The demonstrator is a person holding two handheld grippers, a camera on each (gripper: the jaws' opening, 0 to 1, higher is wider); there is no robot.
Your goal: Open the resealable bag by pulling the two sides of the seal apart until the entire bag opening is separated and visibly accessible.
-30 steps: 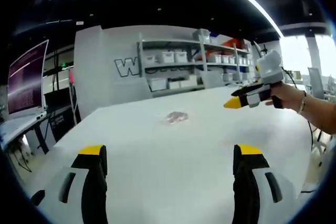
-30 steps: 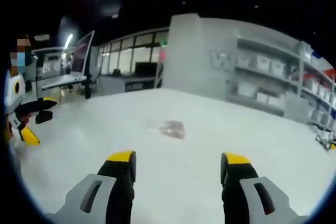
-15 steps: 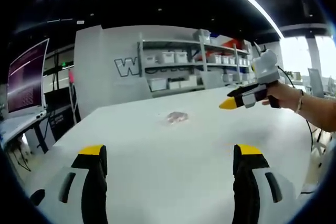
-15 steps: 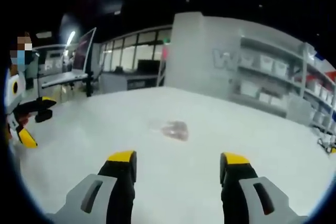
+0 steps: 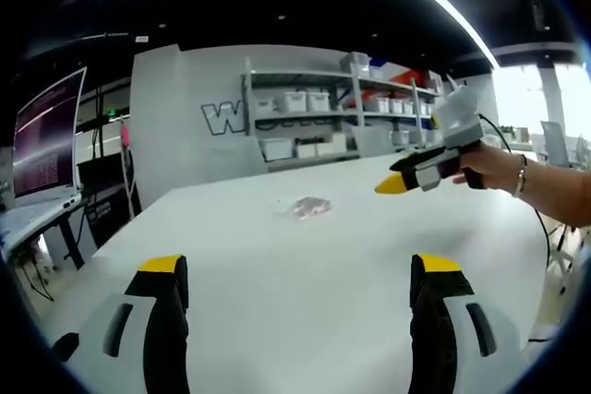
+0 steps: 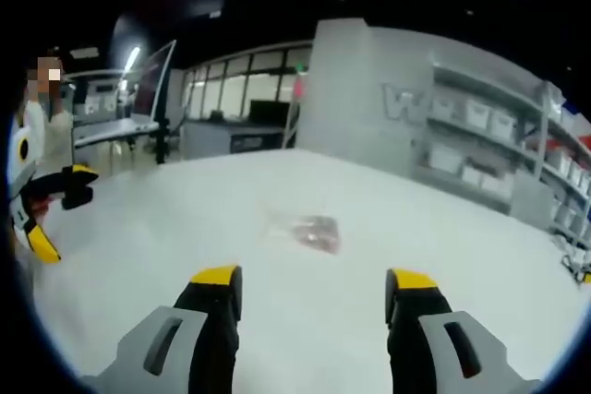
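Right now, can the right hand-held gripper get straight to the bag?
Probably yes: the right hand-held gripper is open, and bare table lies between it and the bag.

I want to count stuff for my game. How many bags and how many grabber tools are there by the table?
Bag: 1, the small clear bag lying on the white table.
Tool: 2, the left tool and the right tool, both open and away from the bag.
Total: 3
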